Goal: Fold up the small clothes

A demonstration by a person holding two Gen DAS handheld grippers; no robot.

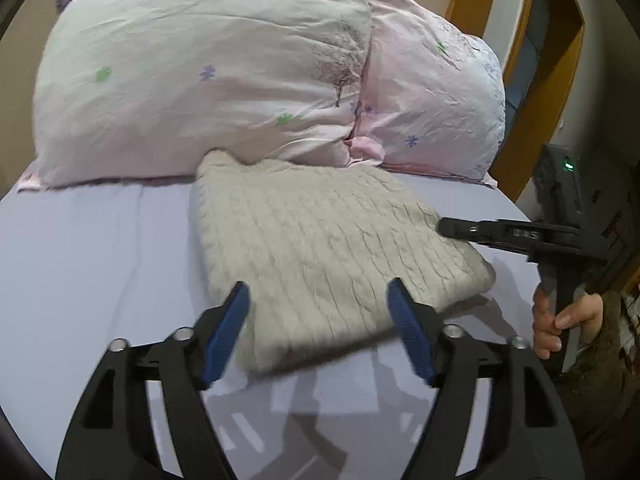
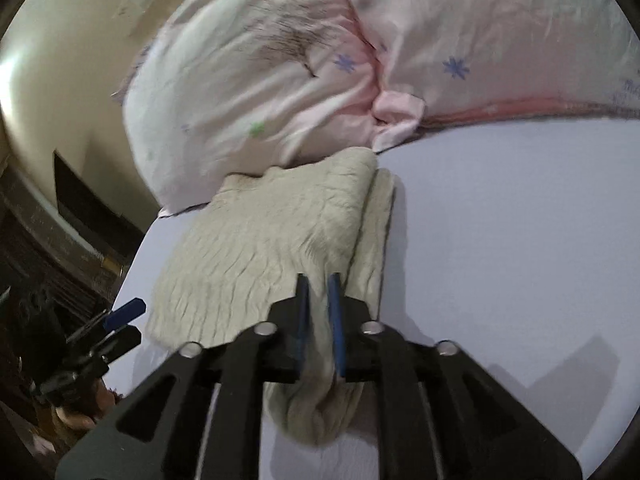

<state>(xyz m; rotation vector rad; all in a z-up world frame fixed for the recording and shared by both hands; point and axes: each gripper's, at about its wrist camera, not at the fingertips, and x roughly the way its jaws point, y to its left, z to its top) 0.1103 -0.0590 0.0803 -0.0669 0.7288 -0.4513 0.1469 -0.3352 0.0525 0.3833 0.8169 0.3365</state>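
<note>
A cream cable-knit sweater (image 1: 320, 248) lies folded into a rough rectangle on the lilac bed sheet (image 1: 80, 260), its far end against the pillows. My left gripper (image 1: 318, 292) is open and empty, its blue pads hovering over the sweater's near edge. My right gripper (image 2: 319, 284) is shut on the sweater (image 2: 256, 248), pinching a fold at its near right edge, with knit bunched under the jaws. In the left wrist view the right gripper (image 1: 444, 226) reaches in from the right onto the sweater's right edge.
Two pale pink floral pillows (image 1: 192, 72) (image 1: 432, 100) stand at the head of the bed, touching the sweater. A wooden frame (image 1: 552, 80) is at the far right. The sheet (image 2: 520, 240) spreads right of the sweater. The left gripper (image 2: 120, 316) shows at the lower left.
</note>
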